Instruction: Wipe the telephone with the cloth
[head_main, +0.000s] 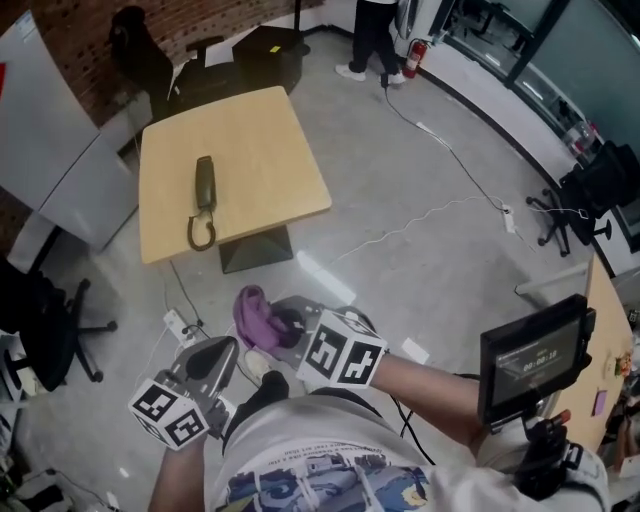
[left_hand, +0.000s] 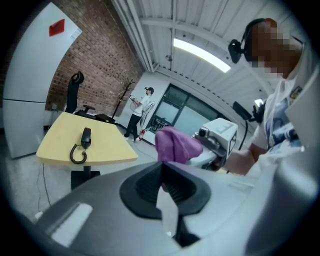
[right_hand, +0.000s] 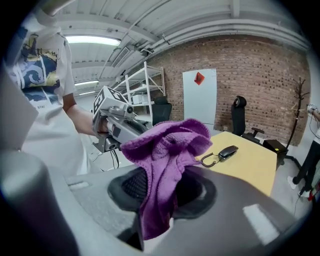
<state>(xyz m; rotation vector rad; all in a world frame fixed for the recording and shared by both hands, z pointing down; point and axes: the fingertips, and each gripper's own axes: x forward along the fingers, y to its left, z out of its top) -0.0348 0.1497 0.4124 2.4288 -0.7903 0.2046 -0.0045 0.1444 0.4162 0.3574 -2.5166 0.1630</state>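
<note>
Purple cloth (right_hand: 167, 150) hangs pinched in my right tongs (right_hand: 159, 197); my left tongs (left_hand: 162, 187) are closed on nothing. The telephone (head_main: 204, 190) lies on the wooden table (head_main: 280, 150), well ahead of me. I judge this the approach: next, the cloth must reach the telephone.

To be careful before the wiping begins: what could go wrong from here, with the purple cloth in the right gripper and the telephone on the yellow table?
1. The telephone lies loose on the table, its coiled cord near the edge. A wipe may push it off, since the left gripper is shut and empty.
2. The cloth sits bunched in the right gripper and may snag that cord.
3. Floor cables lie on the way: trip hazard.
</note>
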